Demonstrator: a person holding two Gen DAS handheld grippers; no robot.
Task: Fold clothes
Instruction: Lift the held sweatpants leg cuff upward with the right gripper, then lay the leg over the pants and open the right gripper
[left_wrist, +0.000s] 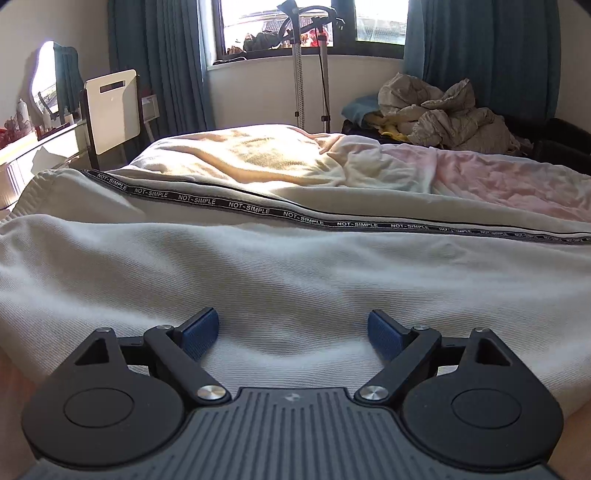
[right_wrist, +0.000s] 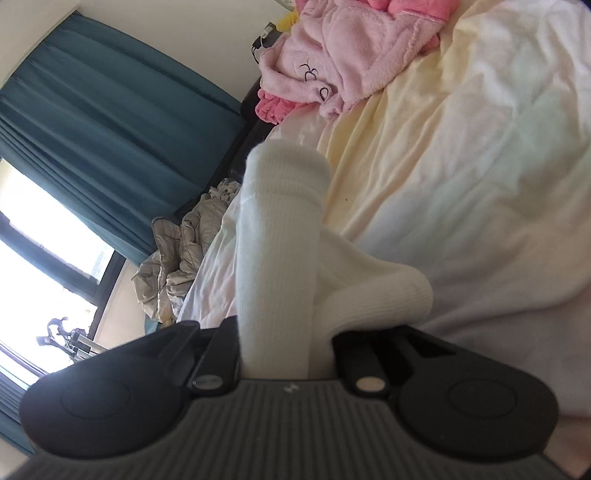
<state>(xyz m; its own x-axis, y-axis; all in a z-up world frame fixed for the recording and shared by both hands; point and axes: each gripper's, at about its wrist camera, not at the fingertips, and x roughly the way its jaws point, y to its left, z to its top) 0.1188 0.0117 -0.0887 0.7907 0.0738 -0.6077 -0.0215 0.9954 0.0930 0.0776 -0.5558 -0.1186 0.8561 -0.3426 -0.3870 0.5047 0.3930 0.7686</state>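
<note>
A cream-white garment (left_wrist: 258, 266) with a black "NOT-SIMPLE" printed band (left_wrist: 243, 206) lies spread across the bed. My left gripper (left_wrist: 293, 332) is open, its blue pads (left_wrist: 201, 332) resting low on the garment's near part, holding nothing. In the right wrist view my right gripper (right_wrist: 284, 350) is shut on a white ribbed cuff or sleeve end (right_wrist: 280, 236) of the garment, which sticks up between the jaws, lifted above the bed. The pads are hidden by the fabric.
The bed has a cream and pink sheet (left_wrist: 498, 177). A crumpled grey quilt (left_wrist: 450, 114) lies on a dark sofa by the window. A pink fluffy robe (right_wrist: 343, 55) lies on the bed's far side. A desk with a chair (left_wrist: 110, 110) stands left; a garment steamer stand (left_wrist: 299, 74) is near the window.
</note>
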